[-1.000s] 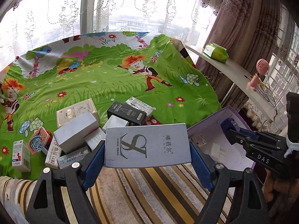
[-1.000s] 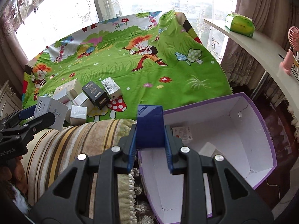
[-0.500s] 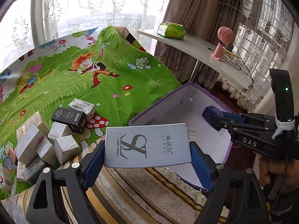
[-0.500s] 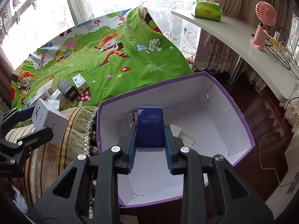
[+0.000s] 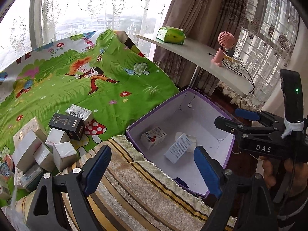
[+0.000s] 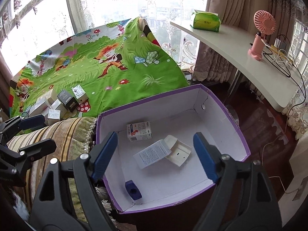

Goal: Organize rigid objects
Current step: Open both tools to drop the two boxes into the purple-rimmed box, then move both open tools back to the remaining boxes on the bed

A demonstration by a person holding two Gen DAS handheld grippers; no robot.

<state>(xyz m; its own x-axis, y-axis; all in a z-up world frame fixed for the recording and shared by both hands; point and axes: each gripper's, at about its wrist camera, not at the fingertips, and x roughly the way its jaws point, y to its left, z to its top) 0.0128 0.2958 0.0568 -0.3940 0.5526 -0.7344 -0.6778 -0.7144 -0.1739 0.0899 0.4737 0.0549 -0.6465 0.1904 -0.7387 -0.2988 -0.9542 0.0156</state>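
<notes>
Both grippers, left (image 5: 152, 165) wide, right (image 6: 155, 154) opening, hover empty over purple box (image 6: 221, 104) beside striped cushion (image 5: 134, 188).

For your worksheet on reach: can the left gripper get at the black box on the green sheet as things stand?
Probably yes: the left gripper is open and empty, and the black box sits on top of the pile, its upper faces uncovered.

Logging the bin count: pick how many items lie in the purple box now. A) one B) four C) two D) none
B: the purple box holds a red-print carton, a grey carton, a cream box and a small blue block.
</notes>
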